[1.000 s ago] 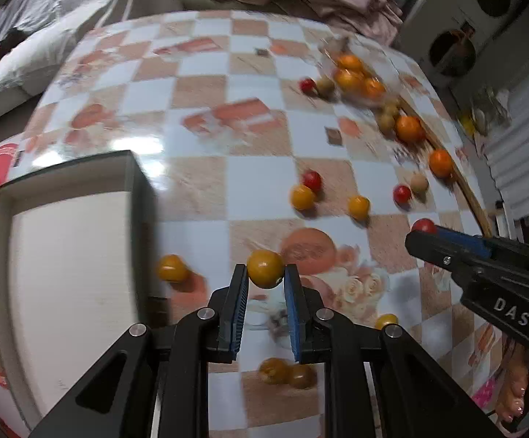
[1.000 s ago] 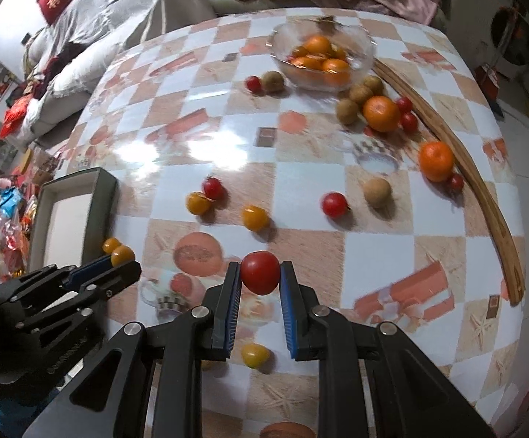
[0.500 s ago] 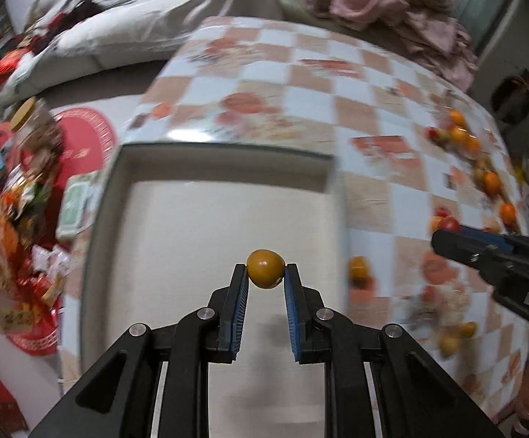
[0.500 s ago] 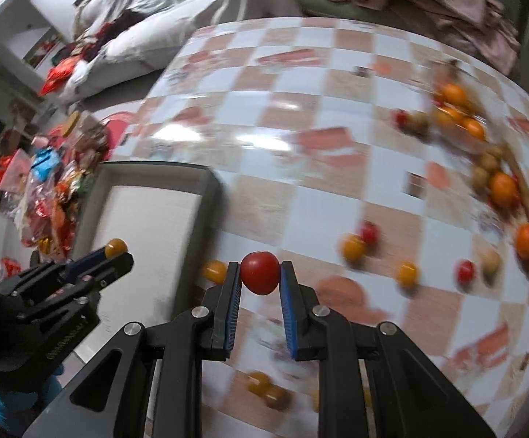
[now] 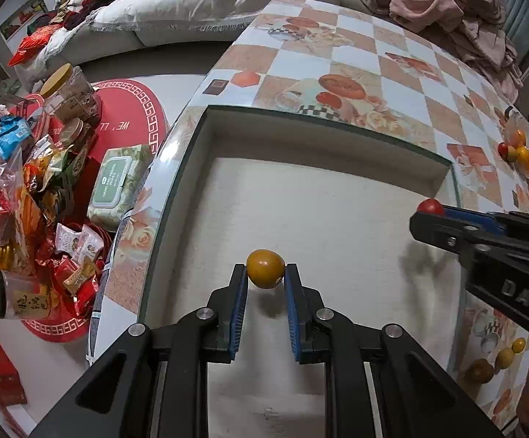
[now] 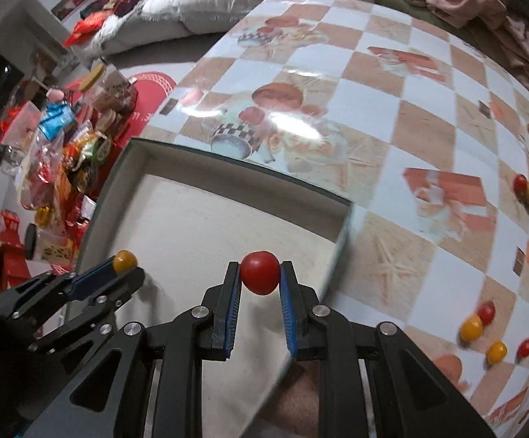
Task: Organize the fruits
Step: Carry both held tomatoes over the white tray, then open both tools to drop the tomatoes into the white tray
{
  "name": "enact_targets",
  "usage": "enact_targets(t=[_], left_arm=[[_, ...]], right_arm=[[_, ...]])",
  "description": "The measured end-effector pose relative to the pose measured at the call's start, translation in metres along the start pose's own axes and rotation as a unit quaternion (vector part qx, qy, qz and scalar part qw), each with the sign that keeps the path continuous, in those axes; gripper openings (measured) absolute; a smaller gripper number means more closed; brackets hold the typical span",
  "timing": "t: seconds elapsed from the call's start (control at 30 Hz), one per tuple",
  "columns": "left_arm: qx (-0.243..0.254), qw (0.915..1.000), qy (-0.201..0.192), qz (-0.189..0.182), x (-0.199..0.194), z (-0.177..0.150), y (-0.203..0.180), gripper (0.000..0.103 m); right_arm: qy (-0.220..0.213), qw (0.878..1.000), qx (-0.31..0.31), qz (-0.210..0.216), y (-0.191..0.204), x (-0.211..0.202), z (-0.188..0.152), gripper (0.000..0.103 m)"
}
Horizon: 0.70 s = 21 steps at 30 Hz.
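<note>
My left gripper (image 5: 265, 279) is shut on a yellow cherry tomato (image 5: 265, 268) and holds it above the white floor of a shallow dark-rimmed box (image 5: 322, 124). My right gripper (image 6: 259, 281) is shut on a red cherry tomato (image 6: 259, 272) and holds it over the box's right part (image 6: 249, 173). The right gripper with the red tomato (image 5: 431, 206) shows at the right of the left wrist view. The left gripper with the yellow tomato (image 6: 125, 260) shows at the left of the right wrist view.
The box sits at the left end of a checkered table (image 6: 428, 116). Loose red and yellow tomatoes (image 6: 483, 325) lie to the right, with a glass bowl of fruit (image 5: 523, 153) farther off. Snack packets and jars (image 5: 34, 168) lie on the floor to the left.
Both grippers have swung left from over the scattered fruit to above the box, each still holding its tomato.
</note>
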<state>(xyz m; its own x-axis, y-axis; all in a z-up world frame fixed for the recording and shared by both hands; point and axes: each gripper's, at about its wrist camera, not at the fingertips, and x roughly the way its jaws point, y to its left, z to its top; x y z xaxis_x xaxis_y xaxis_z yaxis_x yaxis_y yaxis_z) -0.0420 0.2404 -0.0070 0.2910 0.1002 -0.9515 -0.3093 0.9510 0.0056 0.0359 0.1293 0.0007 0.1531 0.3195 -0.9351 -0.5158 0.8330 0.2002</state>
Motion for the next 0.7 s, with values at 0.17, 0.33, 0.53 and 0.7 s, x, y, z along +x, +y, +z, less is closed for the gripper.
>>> enact_targets(t=[0.17, 0.33, 0.53, 0.7], left_arm=[[0.004, 1.0000, 0.006, 0.002, 0.006, -0.001, 0.002, 0.021], [0.011, 0.9998, 0.014, 0.010, 0.012, -0.004, 0.000, 0.024], [0.023, 0.9991, -0.024, 0.027, 0.002, -0.007, -0.001, 0.074], [0.027, 0.9993, -0.010, 0.025, 0.004, -0.005, 0.000, 0.074]], right_arm=[[0.011, 1.000, -0.007, -0.017, 0.001, 0.013, 0.002, 0.023], [0.014, 0.999, -0.020, -0.030, 0.003, 0.018, 0.000, 0.023], [0.017, 0.999, -0.032, -0.022, 0.006, 0.021, 0.003, 0.034], [0.006, 1.000, -0.025, -0.001, 0.007, 0.013, 0.006, 0.062]])
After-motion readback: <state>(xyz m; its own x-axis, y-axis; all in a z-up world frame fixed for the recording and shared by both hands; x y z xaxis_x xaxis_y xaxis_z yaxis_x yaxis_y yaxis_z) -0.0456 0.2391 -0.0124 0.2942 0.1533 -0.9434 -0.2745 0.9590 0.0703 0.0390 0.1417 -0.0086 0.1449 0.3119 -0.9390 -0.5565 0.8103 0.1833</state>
